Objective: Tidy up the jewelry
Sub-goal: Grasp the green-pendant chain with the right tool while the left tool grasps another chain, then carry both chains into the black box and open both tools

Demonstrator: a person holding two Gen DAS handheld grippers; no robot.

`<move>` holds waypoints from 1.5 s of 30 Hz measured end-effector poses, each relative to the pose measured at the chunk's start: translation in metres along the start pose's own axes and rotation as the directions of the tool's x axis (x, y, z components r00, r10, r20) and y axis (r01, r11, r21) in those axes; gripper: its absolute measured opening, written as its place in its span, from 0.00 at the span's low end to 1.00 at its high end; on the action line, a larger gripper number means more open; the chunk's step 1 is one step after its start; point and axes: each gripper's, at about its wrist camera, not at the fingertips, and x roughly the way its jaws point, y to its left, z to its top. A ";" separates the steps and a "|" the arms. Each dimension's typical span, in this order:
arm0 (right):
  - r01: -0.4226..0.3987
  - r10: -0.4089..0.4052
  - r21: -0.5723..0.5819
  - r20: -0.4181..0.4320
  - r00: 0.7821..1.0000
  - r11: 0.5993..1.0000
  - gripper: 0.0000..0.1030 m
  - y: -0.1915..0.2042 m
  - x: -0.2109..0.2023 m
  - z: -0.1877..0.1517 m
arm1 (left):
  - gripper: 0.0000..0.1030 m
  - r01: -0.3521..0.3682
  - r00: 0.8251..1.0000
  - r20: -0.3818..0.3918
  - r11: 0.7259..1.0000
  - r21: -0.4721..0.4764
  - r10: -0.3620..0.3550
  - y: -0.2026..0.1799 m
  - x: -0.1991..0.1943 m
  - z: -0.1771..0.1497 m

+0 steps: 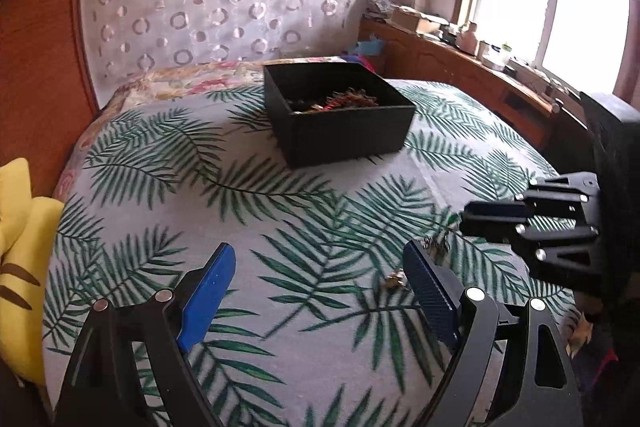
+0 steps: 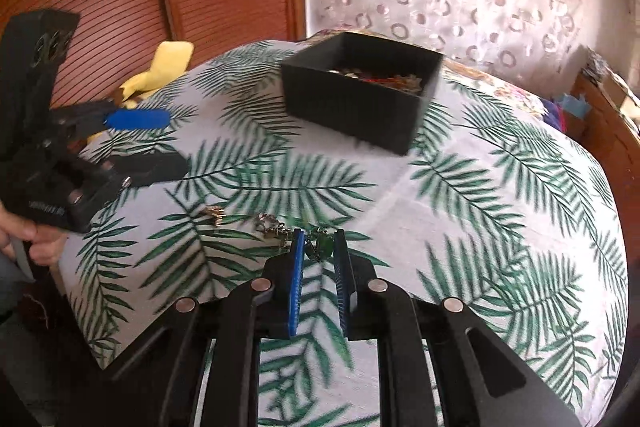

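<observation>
The right gripper [image 2: 318,247] had its jaws narrowly apart around the green-beaded chain [image 2: 316,247] on the bed [image 2: 500,207], so it needed to close gently on the beads before lifting toward the black box [image 2: 360,107], while the left gripper [image 1: 316,279] waited with jaws wide apart.

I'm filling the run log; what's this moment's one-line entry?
right tongs: closing around green pendant | left tongs: open, empty | gold piece: on bedspread | black box: holds jewelry
</observation>
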 end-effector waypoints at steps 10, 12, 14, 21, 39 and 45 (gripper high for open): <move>-0.001 0.001 0.034 0.014 1.000 0.999 0.16 -0.010 -0.005 -0.008 | 0.35 0.051 0.996 -0.079 0.995 0.085 -0.044 -0.036 0.020 -0.006; -0.003 0.003 0.039 0.015 1.000 0.999 0.16 -0.010 -0.003 -0.007 | 0.28 0.056 0.994 -0.097 0.994 0.099 -0.046 -0.042 0.024 -0.009; -0.005 0.004 0.042 0.016 1.000 0.999 0.16 -0.012 -0.003 -0.007 | 0.16 0.063 0.993 -0.106 0.993 0.100 -0.052 -0.043 0.026 -0.010; -0.009 0.007 0.042 0.031 1.000 0.999 0.16 -0.014 -0.007 -0.003 | 0.06 0.099 0.991 -0.094 0.990 0.097 -0.090 -0.041 0.021 -0.008; 0.052 -0.044 -0.041 0.183 0.982 0.998 0.16 -0.026 -0.039 0.084 | 0.06 0.053 0.998 0.033 0.994 0.094 -0.057 -0.023 0.014 0.064; 0.073 -0.060 -0.053 0.209 0.976 0.996 0.16 -0.032 -0.033 0.118 | 0.06 0.028 0.999 0.041 0.995 0.093 -0.032 -0.014 0.024 0.084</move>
